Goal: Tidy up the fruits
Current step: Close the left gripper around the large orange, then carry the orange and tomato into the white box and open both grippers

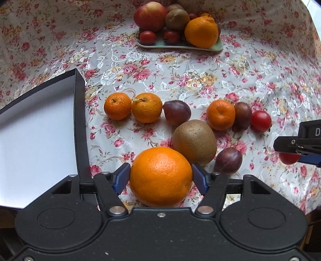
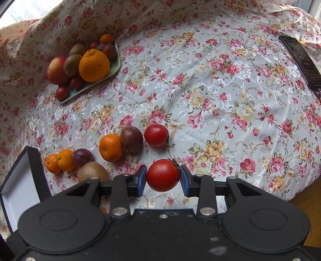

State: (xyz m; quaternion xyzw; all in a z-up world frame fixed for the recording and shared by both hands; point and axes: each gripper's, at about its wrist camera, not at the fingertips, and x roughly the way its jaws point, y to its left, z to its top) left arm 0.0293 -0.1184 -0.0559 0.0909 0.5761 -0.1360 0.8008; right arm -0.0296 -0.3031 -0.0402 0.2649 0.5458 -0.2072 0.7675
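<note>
Floral tablecloth, scattered fruit, black box, phone at edge.

Soft daylight fills both views, bright and even. In the right wrist view a blown-out window glares at the top left corner. Shadows under the fruit are faint and short. The box interior is washed out to near white. Fisheye bending curves the tablecloth strongly toward the edges, where the floral print smears. The centre is sharp; dust specks show on the near housings.
</note>
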